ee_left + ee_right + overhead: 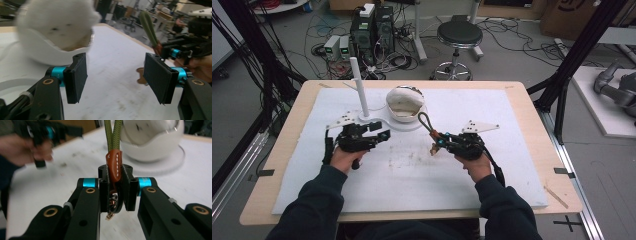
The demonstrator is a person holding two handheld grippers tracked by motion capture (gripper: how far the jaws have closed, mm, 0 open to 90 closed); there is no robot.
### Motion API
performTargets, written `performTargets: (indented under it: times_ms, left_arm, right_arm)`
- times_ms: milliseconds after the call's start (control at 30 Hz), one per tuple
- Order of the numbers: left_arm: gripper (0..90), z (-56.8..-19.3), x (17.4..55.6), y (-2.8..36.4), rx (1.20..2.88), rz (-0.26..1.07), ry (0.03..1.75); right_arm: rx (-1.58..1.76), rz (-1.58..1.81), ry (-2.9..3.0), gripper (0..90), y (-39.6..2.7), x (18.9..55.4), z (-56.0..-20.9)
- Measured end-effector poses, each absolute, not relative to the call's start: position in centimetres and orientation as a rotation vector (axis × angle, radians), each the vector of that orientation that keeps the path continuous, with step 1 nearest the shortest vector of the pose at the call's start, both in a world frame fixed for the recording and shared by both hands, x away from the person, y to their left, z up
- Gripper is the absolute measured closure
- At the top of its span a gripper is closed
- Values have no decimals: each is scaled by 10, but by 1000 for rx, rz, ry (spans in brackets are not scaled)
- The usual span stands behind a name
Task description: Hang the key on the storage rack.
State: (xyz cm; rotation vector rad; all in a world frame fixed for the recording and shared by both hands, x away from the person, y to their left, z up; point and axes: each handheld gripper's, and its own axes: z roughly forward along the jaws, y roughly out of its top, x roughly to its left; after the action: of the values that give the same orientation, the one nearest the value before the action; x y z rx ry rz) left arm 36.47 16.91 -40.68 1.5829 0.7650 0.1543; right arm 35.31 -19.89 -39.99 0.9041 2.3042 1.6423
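A key strap with an olive-green cord loop (424, 122) and a brown leather tab (113, 165) stands up from my right gripper (438, 142), right of the table's middle. The jaws are shut on the tab (116, 192), and a metal ring (112, 206) hangs just below the pads. My left gripper (379, 131) hovers left of centre, open and empty (115, 77). In its view the cord (148, 26) shows at the upper right. A white, bowl-like shell (404, 104) sits on a white base (384, 121) just beyond both grippers, close in the left gripper view (50, 32).
A thin white post (360, 90) rises from the base left of the shell. A white mat (412, 170) covers the wooden table (532, 115). Beyond the far edge are a black stool (458, 37), computer cases (372, 30) and cables. Black frame posts (572, 60) flank the table.
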Motion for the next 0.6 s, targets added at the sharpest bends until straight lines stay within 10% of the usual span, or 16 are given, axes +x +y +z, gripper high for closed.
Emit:
performTargets:
  times_ms: [400, 600]
  left_arm:
    - [368, -403, 368, 131, 1546, 39, 677]
    - [611, -401, 367, 130, 1526, 36, 657]
  right_arm:
    - [796, 1721, 2322, 795, -167, 347, -399]
    - [769, 1712, 2359, 793, -160, 345, -401]
